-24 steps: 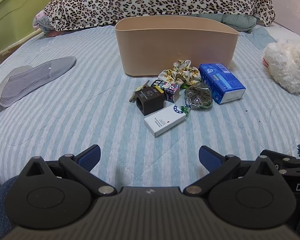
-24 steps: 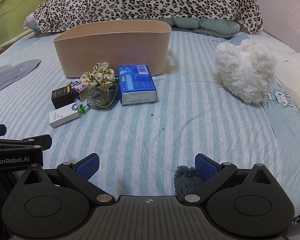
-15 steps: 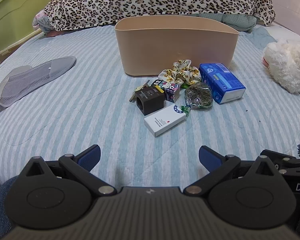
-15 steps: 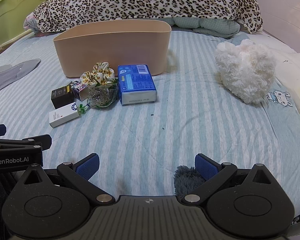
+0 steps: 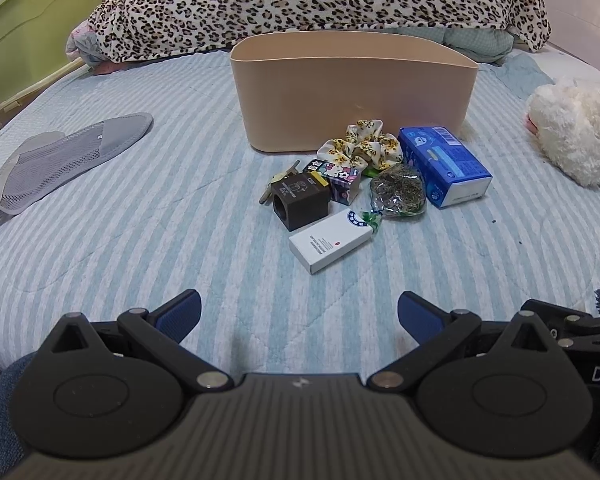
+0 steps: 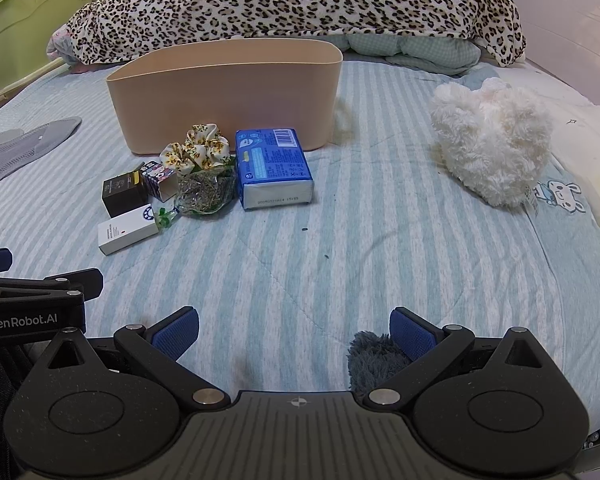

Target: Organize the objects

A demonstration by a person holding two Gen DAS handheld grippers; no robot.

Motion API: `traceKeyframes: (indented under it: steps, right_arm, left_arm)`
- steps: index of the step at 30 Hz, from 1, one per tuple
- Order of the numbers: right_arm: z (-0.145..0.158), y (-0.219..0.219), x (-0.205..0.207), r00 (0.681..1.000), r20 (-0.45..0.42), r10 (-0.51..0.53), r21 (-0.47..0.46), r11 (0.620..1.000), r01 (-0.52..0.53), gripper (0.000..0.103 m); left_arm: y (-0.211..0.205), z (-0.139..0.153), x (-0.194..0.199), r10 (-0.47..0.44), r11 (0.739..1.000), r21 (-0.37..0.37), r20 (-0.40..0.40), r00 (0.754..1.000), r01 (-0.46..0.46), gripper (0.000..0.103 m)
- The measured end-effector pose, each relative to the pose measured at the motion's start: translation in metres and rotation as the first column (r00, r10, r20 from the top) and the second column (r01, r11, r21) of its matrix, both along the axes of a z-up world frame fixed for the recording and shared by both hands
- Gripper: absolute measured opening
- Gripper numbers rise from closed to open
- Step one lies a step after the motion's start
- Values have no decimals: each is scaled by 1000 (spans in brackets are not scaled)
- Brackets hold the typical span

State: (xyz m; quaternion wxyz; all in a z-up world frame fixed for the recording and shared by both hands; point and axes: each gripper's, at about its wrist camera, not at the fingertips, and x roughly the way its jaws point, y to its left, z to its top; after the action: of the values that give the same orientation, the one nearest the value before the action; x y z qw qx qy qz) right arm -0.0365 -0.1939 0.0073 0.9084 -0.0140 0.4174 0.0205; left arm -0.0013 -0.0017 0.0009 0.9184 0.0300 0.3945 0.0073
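Bedspread [image 5: 140,208] carries, from left to right, a grey mesh pouch [image 5: 56,166], a dark brown box [image 5: 300,200], a white carton [image 5: 332,240], a blue tissue pack [image 5: 446,166] before the beige bin [image 5: 352,92], and a white plush toy [image 6: 492,148], perhaps a rabbit, while the left gripper [image 5: 299,316] and right gripper [image 6: 294,330] both hover wide apart, holding nothing.

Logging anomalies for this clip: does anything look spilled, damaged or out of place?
Nothing spilled or damaged. The small items, such as the blue tissue pack and white box, lie clustered on the bed in front of the beige bin, not in it. Both the left gripper and right gripper are open.
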Motion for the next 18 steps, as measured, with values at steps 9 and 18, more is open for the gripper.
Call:
traceKeyframes:
  steps: [9, 18]
  right_arm:
    - [3, 2, 1, 1000, -1, 0, 0, 1000, 0, 103]
    - [-6, -1, 2, 1000, -13, -3, 12, 1000, 3, 103]
  left_arm:
    - [0, 0, 0, -1, 1000, 1, -1, 1000, 1, 103]
    - [0, 3, 0, 0, 1000, -6, 1, 1000, 0, 103]
